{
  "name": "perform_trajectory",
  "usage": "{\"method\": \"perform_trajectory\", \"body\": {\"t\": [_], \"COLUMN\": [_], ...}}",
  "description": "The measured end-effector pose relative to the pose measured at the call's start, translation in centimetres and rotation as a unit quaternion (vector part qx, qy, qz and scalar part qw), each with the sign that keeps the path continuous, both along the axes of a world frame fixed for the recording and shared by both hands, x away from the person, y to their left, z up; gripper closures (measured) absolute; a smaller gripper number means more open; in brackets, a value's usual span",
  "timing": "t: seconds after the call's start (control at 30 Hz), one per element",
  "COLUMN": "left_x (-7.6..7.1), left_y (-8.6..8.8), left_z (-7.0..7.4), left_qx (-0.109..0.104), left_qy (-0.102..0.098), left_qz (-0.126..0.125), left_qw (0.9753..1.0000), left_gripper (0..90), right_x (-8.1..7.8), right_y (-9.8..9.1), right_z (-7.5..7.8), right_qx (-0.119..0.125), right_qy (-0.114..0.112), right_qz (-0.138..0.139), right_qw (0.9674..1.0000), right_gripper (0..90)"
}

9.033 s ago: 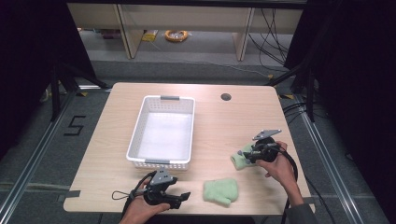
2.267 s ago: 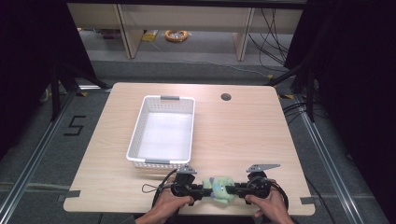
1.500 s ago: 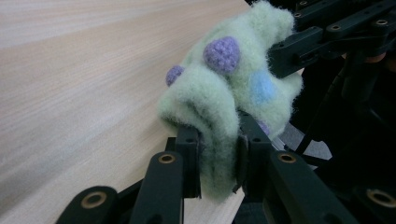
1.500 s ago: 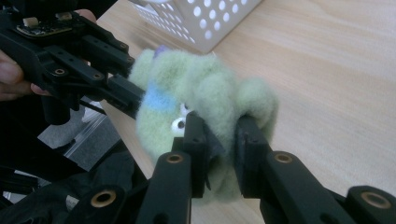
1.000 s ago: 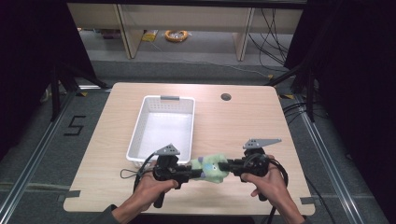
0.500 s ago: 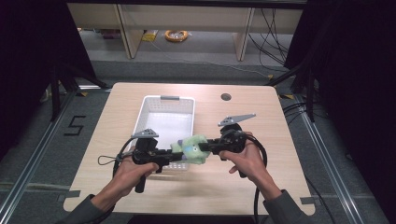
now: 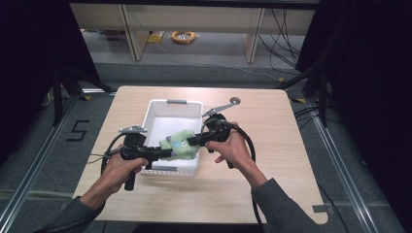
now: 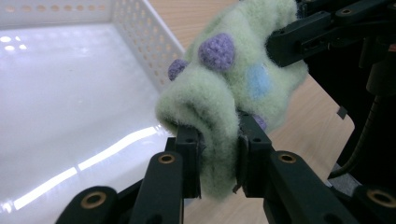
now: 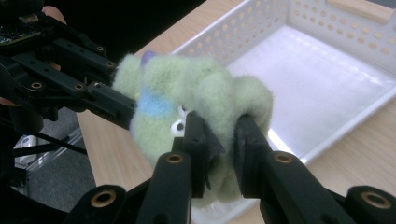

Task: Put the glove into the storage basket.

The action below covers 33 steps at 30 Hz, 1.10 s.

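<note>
Holding green plush toy (image 7: 180,144) between both tools | left gripper (image 7: 165,153) pinching it | right gripper (image 7: 191,141) pinching it | frame centre, over white basket (image 7: 158,109) near rim

Black left gripper (image 7: 167,154), black right gripper (image 7: 190,141), brass-ringed jaw pivots, black trailing cables, grey sleeves (image 7: 279,206)

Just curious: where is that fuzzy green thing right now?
In the high view, the fuzzy green bundle hangs between both claws, over the white basket's near right corner.
</note>
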State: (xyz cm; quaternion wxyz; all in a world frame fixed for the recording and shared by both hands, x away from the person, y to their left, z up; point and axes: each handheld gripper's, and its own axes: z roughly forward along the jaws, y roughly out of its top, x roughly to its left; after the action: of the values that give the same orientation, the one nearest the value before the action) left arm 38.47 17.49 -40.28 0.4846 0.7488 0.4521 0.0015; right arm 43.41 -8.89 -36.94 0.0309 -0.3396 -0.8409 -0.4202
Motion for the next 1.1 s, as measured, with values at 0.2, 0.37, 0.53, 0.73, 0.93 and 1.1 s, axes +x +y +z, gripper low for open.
{"method": "perform_trajectory", "body": {"t": [0.2, 0.37, 0.53, 0.73, 0.93, 1.1], "left_x": [0.9, 1.6, 2.6, 3.4, 3.7, 3.8], "left_y": [0.9, 1.5, 2.1, 2.6, 2.6, 2.5], "left_z": [-0.6, -1.2, -2.5, -3.6, -4.6, -5.1], "left_qx": [0.002, 0.010, 0.017, 0.026, 0.035, 0.050], "left_qy": [0.010, 0.020, 0.041, 0.059, 0.072, 0.076], "left_qz": [0.013, 0.020, 0.031, 0.036, 0.040, 0.040], "left_qw": [0.9999, 0.9995, 0.9985, 0.9973, 0.9960, 0.9951], "left_gripper": [73.8, 73.8, 73.8, 73.7, 73.3, 72.4], "right_x": [1.6, 2.8, 4.1, 4.9, 5.4, 5.6], "right_y": [1.4, 2.2, 3.2, 4.1, 4.7, 5.2], "right_z": [-0.8, -1.5, -3.1, -4.5, -5.9, -6.7], "right_qx": [-0.004, -0.002, -0.012, -0.024, -0.034, -0.045], "right_qy": [0.014, 0.026, 0.042, 0.064, 0.078, 0.081], "right_qz": [0.002, 0.002, -0.005, -0.014, -0.019, -0.020], "right_qw": [0.9999, 0.9997, 0.9990, 0.9975, 0.9962, 0.9955], "right_gripper": [78.1, 78.1, 78.1, 78.2, 78.1, 78.1]}}
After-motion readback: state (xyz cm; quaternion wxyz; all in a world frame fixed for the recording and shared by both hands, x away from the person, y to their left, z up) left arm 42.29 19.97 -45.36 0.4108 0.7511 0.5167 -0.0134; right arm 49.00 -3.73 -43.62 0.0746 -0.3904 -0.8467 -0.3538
